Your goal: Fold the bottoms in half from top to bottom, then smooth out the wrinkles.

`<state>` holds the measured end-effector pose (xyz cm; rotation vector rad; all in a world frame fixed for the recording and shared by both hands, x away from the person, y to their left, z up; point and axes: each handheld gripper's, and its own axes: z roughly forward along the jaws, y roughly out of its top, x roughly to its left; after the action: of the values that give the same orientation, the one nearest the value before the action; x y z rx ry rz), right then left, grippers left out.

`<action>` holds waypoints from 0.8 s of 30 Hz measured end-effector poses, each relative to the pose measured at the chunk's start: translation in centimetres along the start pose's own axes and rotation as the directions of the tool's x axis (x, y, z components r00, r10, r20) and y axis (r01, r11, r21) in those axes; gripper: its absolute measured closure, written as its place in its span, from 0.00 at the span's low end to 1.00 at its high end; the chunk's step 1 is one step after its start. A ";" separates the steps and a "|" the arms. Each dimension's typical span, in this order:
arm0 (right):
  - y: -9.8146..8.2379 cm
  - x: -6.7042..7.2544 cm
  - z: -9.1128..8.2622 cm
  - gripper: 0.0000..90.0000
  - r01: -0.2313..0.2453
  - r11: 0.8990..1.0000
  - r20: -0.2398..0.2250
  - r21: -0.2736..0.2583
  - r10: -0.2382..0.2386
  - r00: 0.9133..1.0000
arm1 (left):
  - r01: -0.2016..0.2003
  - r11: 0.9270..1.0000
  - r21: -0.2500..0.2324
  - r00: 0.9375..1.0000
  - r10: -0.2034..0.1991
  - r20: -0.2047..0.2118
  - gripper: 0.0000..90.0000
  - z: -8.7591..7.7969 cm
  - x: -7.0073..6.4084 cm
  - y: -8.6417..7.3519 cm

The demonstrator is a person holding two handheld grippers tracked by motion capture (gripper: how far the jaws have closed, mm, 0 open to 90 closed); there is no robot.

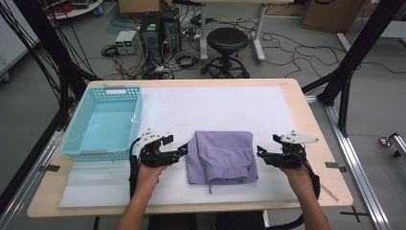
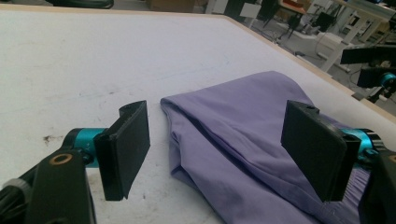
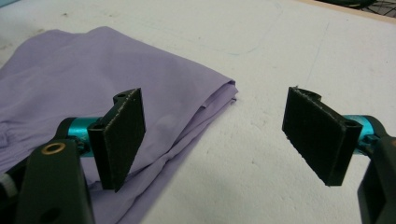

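A folded lilac garment (image 1: 221, 155) lies on the white mat in the middle of the table, a drawstring hanging from its near edge. My left gripper (image 1: 183, 151) hovers open at the garment's left edge, nothing between its jaws. In the left gripper view the cloth (image 2: 243, 140) lies between and beyond the spread pads (image 2: 128, 147). My right gripper (image 1: 259, 152) is open at the garment's right edge. The right gripper view has the folded corner (image 3: 154, 107) beside and behind the left pad (image 3: 122, 135), bare mat under the right one.
A light-blue plastic basket (image 1: 84, 122) stands empty at the table's left, close to my left hand. The white mat (image 1: 215, 100) covers most of the wooden table (image 1: 306, 110). Behind the far edge are a black stool (image 1: 227, 45) and computer towers with cables.
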<state>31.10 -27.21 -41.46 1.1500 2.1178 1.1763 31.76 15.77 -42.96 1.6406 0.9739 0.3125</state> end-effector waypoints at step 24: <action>-1.8 -2.1 0.8 0.85 -0.099 0.993 -0.067 0.056 0.103 0.992 | -0.018 0.999 0.039 1.000 0.018 -0.010 0.33 0.4 -0.1 -0.9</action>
<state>32.03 -29.10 -43.42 1.2703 2.1772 1.2286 31.54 15.44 -43.84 1.6850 0.9790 0.3170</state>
